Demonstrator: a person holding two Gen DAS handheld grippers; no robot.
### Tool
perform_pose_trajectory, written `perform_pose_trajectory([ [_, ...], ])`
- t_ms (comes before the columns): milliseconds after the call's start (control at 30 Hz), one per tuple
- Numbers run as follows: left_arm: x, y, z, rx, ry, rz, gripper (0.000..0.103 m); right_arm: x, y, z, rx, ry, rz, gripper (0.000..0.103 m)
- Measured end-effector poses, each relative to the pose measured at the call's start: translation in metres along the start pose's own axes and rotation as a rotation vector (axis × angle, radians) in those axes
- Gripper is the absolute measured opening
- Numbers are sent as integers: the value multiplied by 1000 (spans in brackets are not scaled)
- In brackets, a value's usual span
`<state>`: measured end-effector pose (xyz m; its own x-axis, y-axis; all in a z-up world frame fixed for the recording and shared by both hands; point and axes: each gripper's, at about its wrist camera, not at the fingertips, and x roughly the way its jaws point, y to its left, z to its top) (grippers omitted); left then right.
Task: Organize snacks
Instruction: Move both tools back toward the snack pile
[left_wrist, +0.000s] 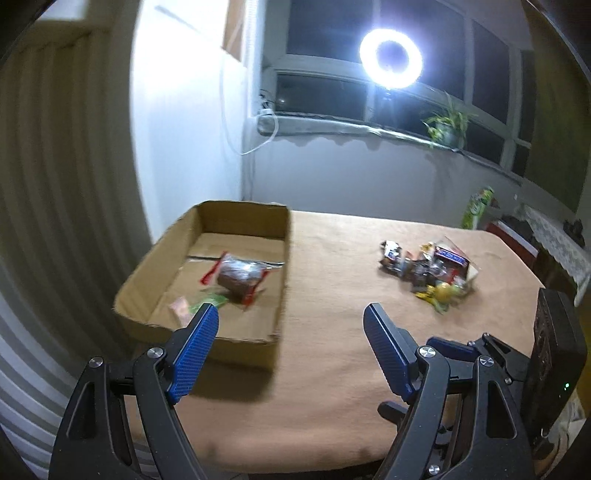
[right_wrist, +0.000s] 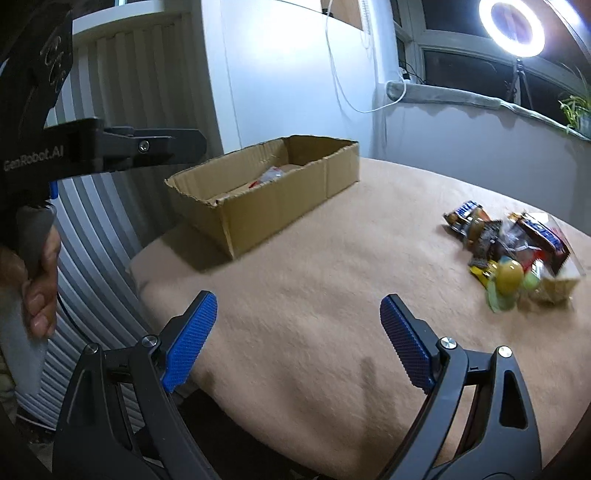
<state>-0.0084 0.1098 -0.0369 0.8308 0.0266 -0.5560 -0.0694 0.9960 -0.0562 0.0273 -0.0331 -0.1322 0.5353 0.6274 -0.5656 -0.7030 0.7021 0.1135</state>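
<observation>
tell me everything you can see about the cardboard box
The cardboard box is a shallow, open-topped tray of plain brown corrugated card with low walls and ragged, torn-looking top edges. It sits flat on the tan cloth at the table's far left corner, apart from the snack pile. Inside lie a clear packet holding something dark brown, with red trim, and smaller pink and green wrappers near the front wall. Neither gripper touches it.

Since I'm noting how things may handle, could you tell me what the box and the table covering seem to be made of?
The box looks like plain brown corrugated cardboard, matte: ragged torn rims and fold creases show. The table covering seems a soft, matte tan fabric, perhaps a blanket: its surface looks fuzzy and drapes over the edge.
</observation>
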Motion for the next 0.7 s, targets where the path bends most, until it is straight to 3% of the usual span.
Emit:
perform_pose_trajectory([
  [400,21,-53,6,80,39,-58,81,-33,-74,4,113,-53,-119,92],
  [700,71,-116,9,161,98,-182,81,-60,-152,20,99,-86,-253,92],
])
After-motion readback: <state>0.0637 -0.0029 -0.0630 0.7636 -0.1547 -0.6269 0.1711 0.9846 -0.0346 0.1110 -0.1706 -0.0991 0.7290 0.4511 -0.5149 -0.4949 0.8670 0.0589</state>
